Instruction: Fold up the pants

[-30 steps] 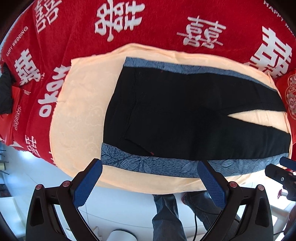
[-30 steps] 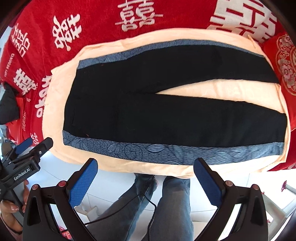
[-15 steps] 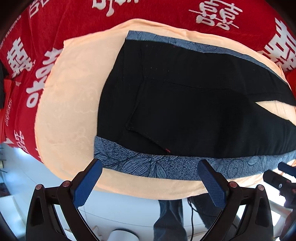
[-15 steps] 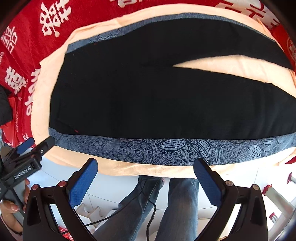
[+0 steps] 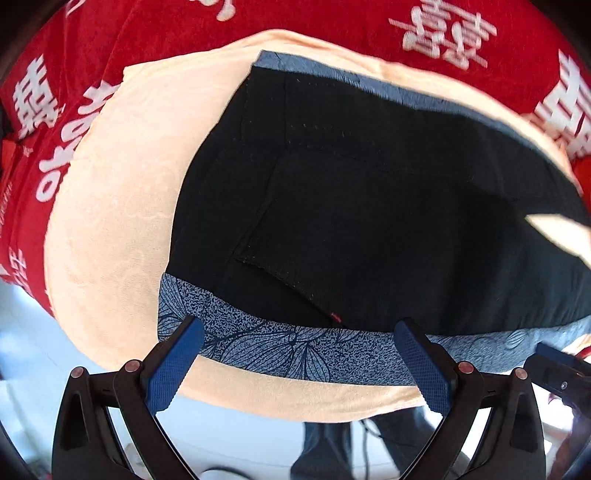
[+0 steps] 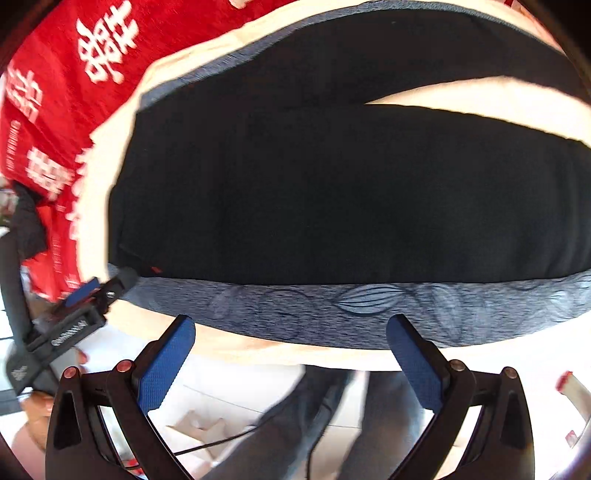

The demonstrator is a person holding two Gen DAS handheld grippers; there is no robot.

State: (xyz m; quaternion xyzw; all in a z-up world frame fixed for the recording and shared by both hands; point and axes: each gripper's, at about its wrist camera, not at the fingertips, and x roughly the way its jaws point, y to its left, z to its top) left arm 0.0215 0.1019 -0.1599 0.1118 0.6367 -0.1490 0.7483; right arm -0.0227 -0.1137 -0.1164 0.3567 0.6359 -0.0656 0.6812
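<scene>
Black pants (image 5: pixel 369 206) with a blue-grey leaf-patterned side stripe (image 5: pixel 295 350) lie flat on a peach cloth (image 5: pixel 122 206), legs spread in a narrow V to the right. My left gripper (image 5: pixel 299 350) is open, just above the near stripe close to the waist end. My right gripper (image 6: pixel 291 343) is open over the near stripe (image 6: pixel 369 306) of the same pants (image 6: pixel 332 192), further along the leg. The left gripper also shows at the left of the right wrist view (image 6: pixel 92 295), its tip at the pants' near waist corner.
A red cover with white characters (image 5: pixel 369 22) lies under the peach cloth. The near edge of the surface runs just under both grippers. The person's jeans-clad legs (image 6: pixel 295 424) and a cable stand on the white floor below.
Both grippers have moved forward and down toward the pants' near striped edge; the pants fill more of each view. Both stay open.
</scene>
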